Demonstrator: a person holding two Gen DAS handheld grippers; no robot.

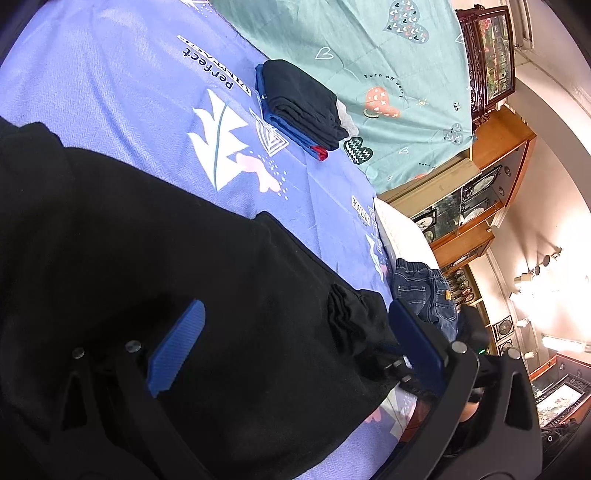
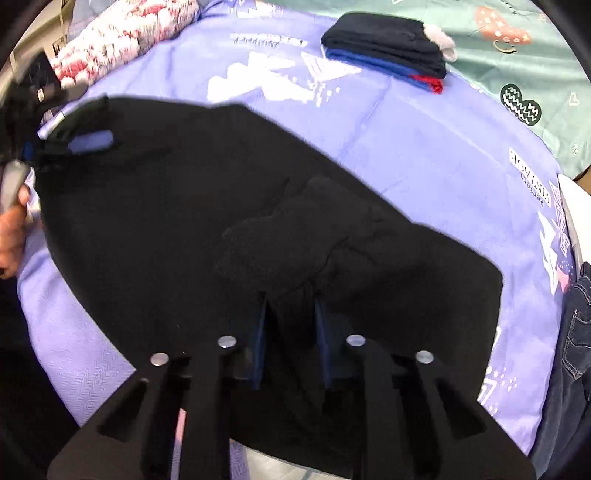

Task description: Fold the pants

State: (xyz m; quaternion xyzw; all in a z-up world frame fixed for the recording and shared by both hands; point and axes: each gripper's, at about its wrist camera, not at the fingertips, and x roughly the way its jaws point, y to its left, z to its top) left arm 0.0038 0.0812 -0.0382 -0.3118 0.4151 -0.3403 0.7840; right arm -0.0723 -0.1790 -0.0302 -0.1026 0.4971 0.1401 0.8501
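Note:
Black pants [image 2: 184, 206] lie spread on the lilac printed bedsheet [image 2: 424, 155]. They also fill the lower left of the left wrist view [image 1: 155, 266]. My left gripper [image 1: 295, 343] is open, its blue fingers [image 1: 177, 347] wide apart over the pants, the gathered waistband [image 1: 347, 317] between them. It also shows in the right wrist view [image 2: 88, 142] at the pants' far left edge. My right gripper [image 2: 290, 343] is shut on a bunched fold of the black pants [image 2: 295, 236] at the near edge.
A stack of folded clothes [image 1: 299, 107], black over blue and red, sits on the sheet near a teal heart-print sheet [image 1: 388, 85]; it also shows in the right wrist view [image 2: 388, 48]. Blue jeans [image 1: 424, 291] lie at the bed's edge. A floral pillow [image 2: 122, 33] lies far left.

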